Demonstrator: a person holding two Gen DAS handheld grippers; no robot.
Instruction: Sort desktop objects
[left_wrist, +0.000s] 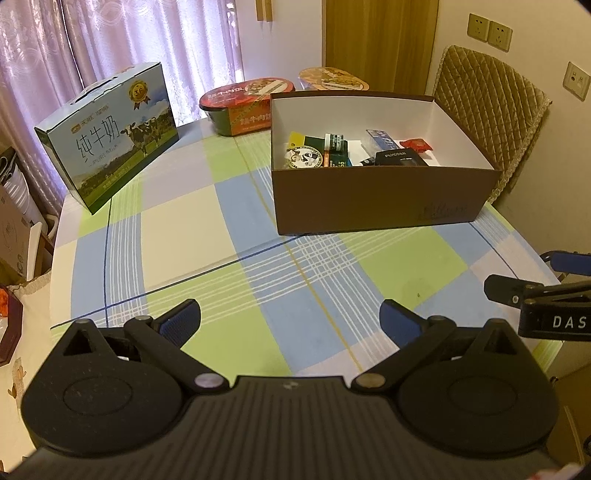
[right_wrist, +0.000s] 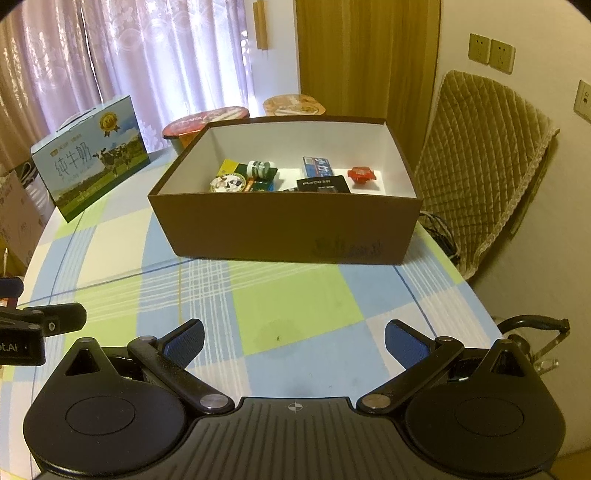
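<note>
Sheer pale curtains (right_wrist: 147, 55) glowing with daylight from ten to twelve o'clock, backlit by a window behind. Wooden door panel (right_wrist: 369, 55) at twelve to one o'clock, cream wall (left_wrist: 535, 92) at two o'clock carrying a pair of sockets (left_wrist: 489, 31) and a single outlet plate (left_wrist: 576, 81). Chair with quilted tan cover (right_wrist: 487, 166) at two to three o'clock, tucked just beside a table under a checked blue, green and cream cloth (right_wrist: 295, 306); cardboard cartons (left_wrist: 14, 221) stacked at nine o'clock.

Milk carton (left_wrist: 110, 136) reads "纯牛奶"; black packet (right_wrist: 323, 183) reads "FLYCO"
</note>
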